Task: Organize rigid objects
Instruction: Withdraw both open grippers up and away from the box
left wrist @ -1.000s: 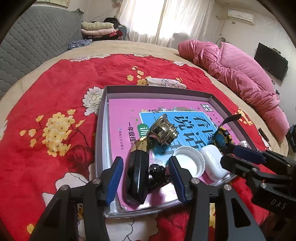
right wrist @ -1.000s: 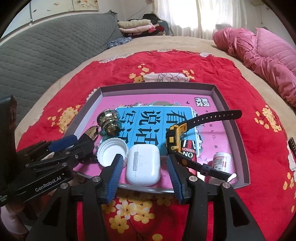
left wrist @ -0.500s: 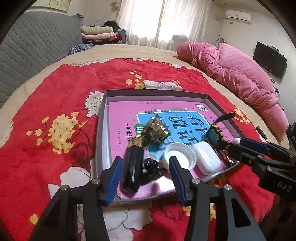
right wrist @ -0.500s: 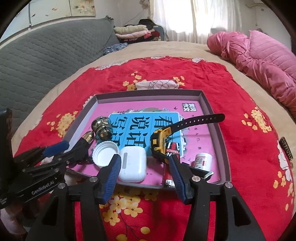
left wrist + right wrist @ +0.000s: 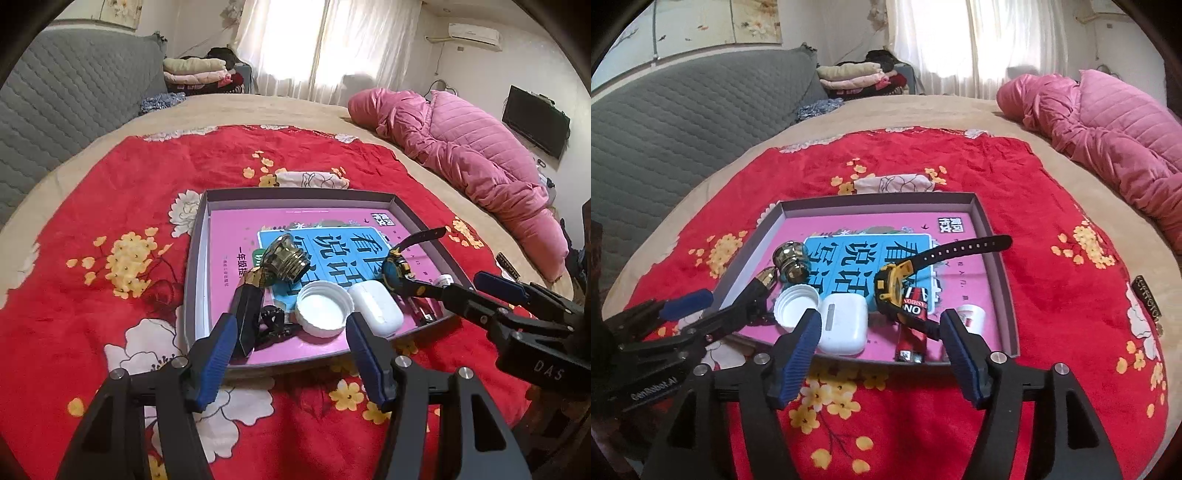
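A grey shallow tray (image 5: 295, 195) (image 5: 879, 202) lies on a red floral blanket and holds a pink book. On the book lie a brass knob (image 5: 286, 260) (image 5: 790, 260), a black and gold bottle (image 5: 249, 310), a white cap (image 5: 325, 308) (image 5: 796, 306), a white earbud case (image 5: 375, 312) (image 5: 844, 323), a yellow and black watch (image 5: 397, 266) (image 5: 897, 284), a red lighter (image 5: 912, 326) and a small white jar (image 5: 971, 315). My left gripper (image 5: 288, 354) is open and empty, just before the tray's near edge. My right gripper (image 5: 881, 350) is open and empty there too.
The red blanket (image 5: 110, 229) covers a beige bed. A pink quilt (image 5: 472, 155) lies at the right. A grey padded headboard (image 5: 665, 122) is at the left, with folded clothes (image 5: 199, 72) behind. A small dark item (image 5: 1147, 301) lies on the blanket at the right.
Both grippers have pulled back from the tray, toward the near side, staying open and empty. The objects in the tray have not moved.
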Tool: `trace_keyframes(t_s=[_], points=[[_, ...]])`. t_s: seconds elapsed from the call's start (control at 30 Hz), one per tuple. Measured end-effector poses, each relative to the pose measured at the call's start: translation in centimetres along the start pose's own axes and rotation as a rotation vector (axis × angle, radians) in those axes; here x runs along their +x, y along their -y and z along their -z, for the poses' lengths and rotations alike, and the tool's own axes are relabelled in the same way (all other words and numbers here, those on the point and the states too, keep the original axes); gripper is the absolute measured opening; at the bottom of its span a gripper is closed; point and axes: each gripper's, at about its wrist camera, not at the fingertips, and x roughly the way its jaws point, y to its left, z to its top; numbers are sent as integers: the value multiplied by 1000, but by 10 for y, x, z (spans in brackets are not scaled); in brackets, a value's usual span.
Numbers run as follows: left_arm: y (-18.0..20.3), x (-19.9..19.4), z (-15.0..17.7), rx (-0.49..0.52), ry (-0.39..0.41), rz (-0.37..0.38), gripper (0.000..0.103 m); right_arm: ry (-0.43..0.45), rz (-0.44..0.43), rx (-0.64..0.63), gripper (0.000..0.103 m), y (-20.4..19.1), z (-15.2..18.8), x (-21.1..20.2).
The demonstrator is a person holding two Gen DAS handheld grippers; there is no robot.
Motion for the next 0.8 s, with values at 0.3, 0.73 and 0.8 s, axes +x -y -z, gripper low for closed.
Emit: trace_keyframes(t_s=[0.3,0.73,0.8], points=[[18,-17,7,18,6,-57,66,22,-1,-16,74,-2,17,-24],[28,-48,23,-1,3,-116,66,53,-5,-63,75,-11,43,-58],[29,-51,26,-12,-3,-117,66,58,-9,-70,75,-14,45,-61]])
